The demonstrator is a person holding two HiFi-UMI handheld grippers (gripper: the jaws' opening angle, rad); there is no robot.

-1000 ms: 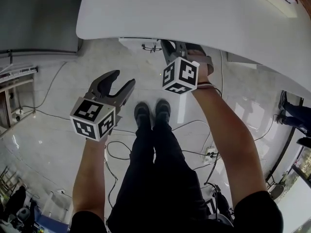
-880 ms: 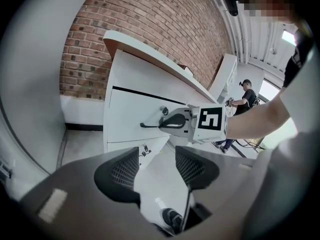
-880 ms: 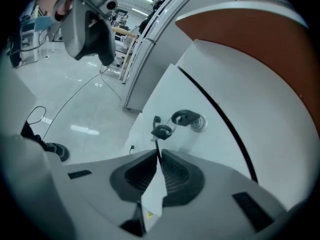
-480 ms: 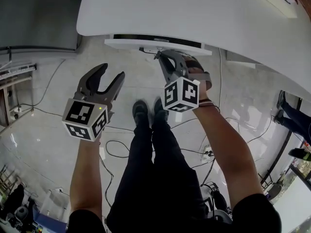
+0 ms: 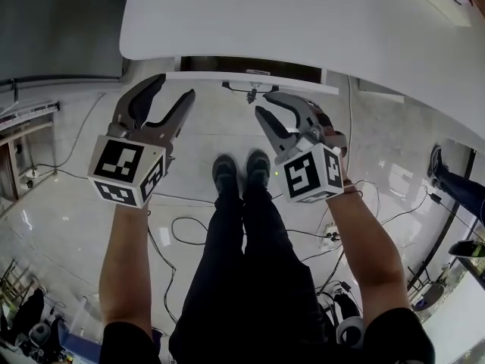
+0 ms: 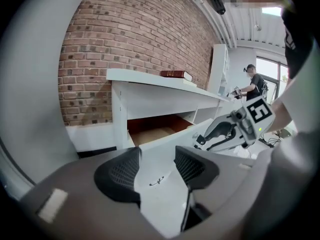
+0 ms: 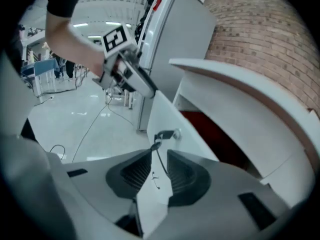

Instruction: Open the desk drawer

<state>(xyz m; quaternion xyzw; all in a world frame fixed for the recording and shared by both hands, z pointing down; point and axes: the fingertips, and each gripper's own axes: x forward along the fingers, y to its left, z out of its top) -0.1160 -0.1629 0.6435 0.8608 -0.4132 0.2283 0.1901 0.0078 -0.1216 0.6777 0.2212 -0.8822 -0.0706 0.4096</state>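
The white desk (image 5: 303, 21) has its drawer (image 5: 250, 81) pulled out, with the dark inside (image 5: 250, 65) showing. A small key with a thin cord (image 5: 246, 90) hangs from the drawer front (image 7: 165, 116). My right gripper (image 5: 270, 106) sits just short of that front and its jaws are opening. In the right gripper view the key (image 7: 167, 134) is ahead and its cord falls in line with the gap of the right gripper (image 7: 159, 171); the pads do not press it. My left gripper (image 5: 163, 95) is open and empty, to the left of the drawer (image 6: 167, 134).
Cables (image 5: 189, 230) trail over the glossy floor around the person's shoes (image 5: 241, 169). A grey cabinet (image 5: 61, 29) stands left of the desk. A book (image 6: 176, 75) lies on the desk by the brick wall (image 6: 130, 34). Another person (image 6: 255, 84) stands far off.
The drawer has slid out from under the desk. The right gripper drew back with it, then its jaws parted off the key. The left gripper rose and moved forward.
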